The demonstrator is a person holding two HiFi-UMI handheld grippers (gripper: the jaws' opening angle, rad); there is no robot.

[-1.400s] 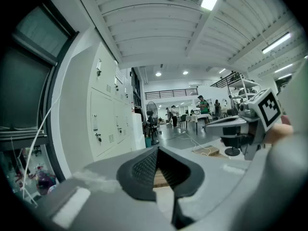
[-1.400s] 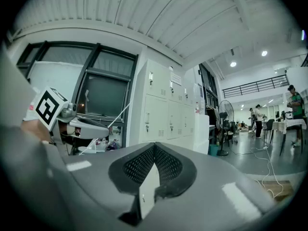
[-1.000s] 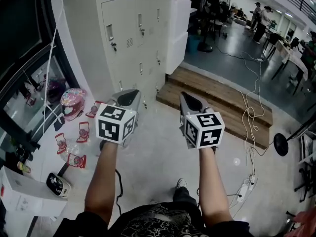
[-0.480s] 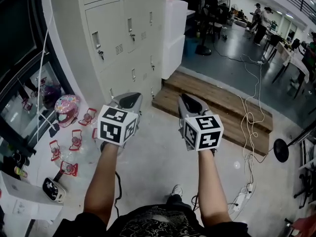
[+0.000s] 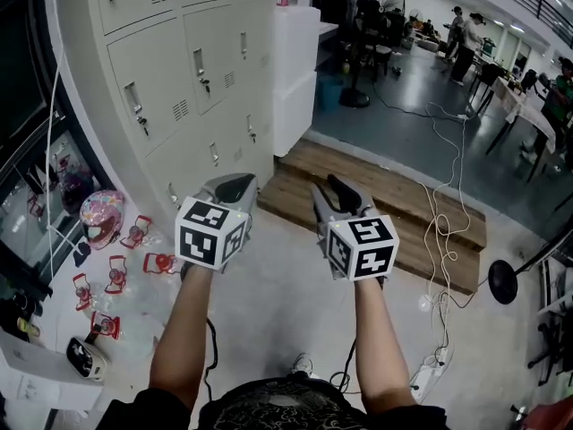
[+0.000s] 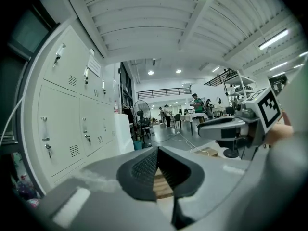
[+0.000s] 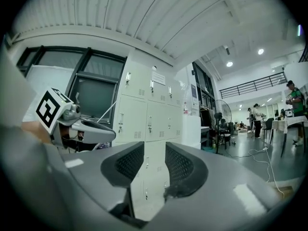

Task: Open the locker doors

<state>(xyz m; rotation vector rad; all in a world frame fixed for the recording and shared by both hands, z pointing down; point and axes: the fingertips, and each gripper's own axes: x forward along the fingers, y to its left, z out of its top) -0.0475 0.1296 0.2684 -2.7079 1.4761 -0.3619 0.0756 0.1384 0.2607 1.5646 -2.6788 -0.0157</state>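
A bank of pale grey lockers (image 5: 179,70) with all doors closed stands at the upper left in the head view; small handles and keys show on each door. Both grippers are held out level in the air, short of the lockers and touching nothing. My left gripper (image 5: 235,184) is shut, its pads meeting at the tip (image 6: 158,150) with nothing between them. My right gripper (image 5: 336,193) has just been opening its jaws; a clear gap shows between the pads (image 7: 155,150), and only the locker doors (image 7: 149,119) are visible through it, far off.
A white cabinet (image 5: 295,70) adjoins the lockers. A low wooden platform (image 5: 394,195) lies ahead on the right, with cables (image 5: 443,213) and a power strip (image 5: 428,374) on the floor. A pink helmet (image 5: 100,215) and small red items (image 5: 116,271) lie at left. People stand far back.
The lockers have come nearer and lower in the head view as both grippers moved forward together. The right gripper's jaws went from shut to parted.
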